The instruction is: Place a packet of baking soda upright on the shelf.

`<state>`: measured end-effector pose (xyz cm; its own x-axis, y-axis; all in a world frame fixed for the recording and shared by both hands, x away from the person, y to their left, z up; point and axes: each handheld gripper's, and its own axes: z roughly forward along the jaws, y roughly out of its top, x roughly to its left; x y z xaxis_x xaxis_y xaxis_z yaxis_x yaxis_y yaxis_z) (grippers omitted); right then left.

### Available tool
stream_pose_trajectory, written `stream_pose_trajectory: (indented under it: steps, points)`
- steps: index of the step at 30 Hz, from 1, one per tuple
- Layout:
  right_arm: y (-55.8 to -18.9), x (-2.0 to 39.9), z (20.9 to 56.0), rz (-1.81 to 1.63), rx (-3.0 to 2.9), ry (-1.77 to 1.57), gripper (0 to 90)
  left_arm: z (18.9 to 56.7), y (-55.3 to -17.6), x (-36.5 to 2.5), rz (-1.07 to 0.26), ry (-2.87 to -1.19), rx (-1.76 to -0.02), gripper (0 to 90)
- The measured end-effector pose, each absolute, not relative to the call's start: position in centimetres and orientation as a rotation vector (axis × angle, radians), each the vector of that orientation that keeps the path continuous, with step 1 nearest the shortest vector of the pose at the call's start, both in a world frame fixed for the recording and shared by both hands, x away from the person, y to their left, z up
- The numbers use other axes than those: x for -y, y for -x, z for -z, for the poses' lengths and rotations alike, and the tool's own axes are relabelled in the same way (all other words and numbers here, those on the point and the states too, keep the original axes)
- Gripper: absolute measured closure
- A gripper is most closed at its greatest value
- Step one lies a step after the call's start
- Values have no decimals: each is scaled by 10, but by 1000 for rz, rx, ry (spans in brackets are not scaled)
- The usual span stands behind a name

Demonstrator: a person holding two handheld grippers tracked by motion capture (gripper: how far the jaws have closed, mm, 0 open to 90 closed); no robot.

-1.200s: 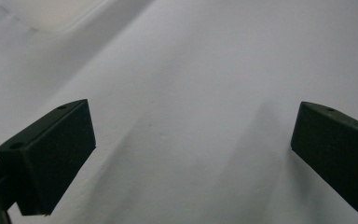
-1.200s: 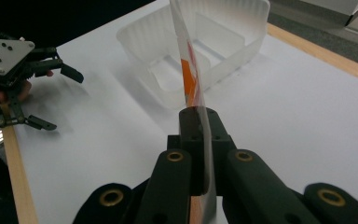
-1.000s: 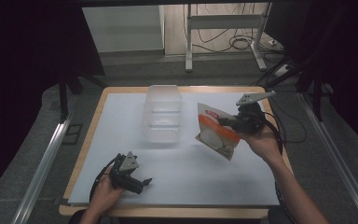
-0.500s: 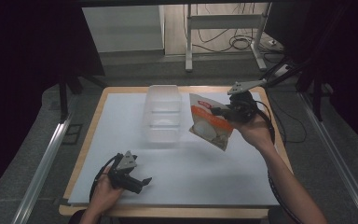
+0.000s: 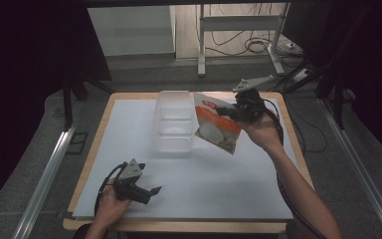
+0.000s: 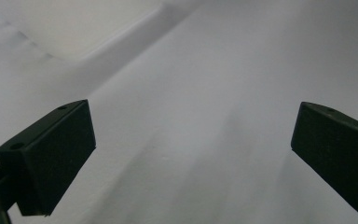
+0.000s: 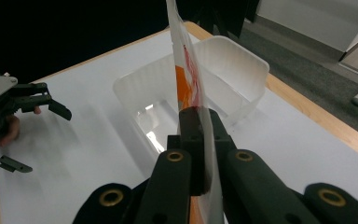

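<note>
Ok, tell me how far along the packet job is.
Done: the right tool has the orange and white packet clamped by one edge and lifted off the white table. In hand: the packet hangs beside the clear plastic bin, not yet inside. Left, probably: carry it over the bin and release. The left tool rests open near the table's front edge.

A lab or recording studio is suggested rather than a home. A wood-edged bench (image 5: pixel 94 149) covered by a white sheet is set under bright light, while the surroundings are closed off by black curtains (image 5: pixel 25 59). Metal rails (image 5: pixel 45 174) are laid along the grey carpeted floor (image 5: pixel 328 129) on both sides. Behind the bench, a metal stand (image 5: pixel 201 40) and loose cables (image 5: pixel 253 47) are seen on the floor.
</note>
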<state>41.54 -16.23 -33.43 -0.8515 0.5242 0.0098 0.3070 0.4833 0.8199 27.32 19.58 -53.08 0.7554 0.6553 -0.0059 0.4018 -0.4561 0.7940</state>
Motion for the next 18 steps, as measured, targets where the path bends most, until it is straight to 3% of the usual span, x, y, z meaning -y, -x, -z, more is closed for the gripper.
stream_pose_trajectory:
  steps: [9, 18]
  points:
    - [-424, 146, 328, -1306, -2494, -691, 891, 528, -272, -204, -406, -2003, -799, 0]
    - [-435, 120, 330, -1326, -2515, -663, 892, 529, -274, -202, -336, -2022, -829, 0]
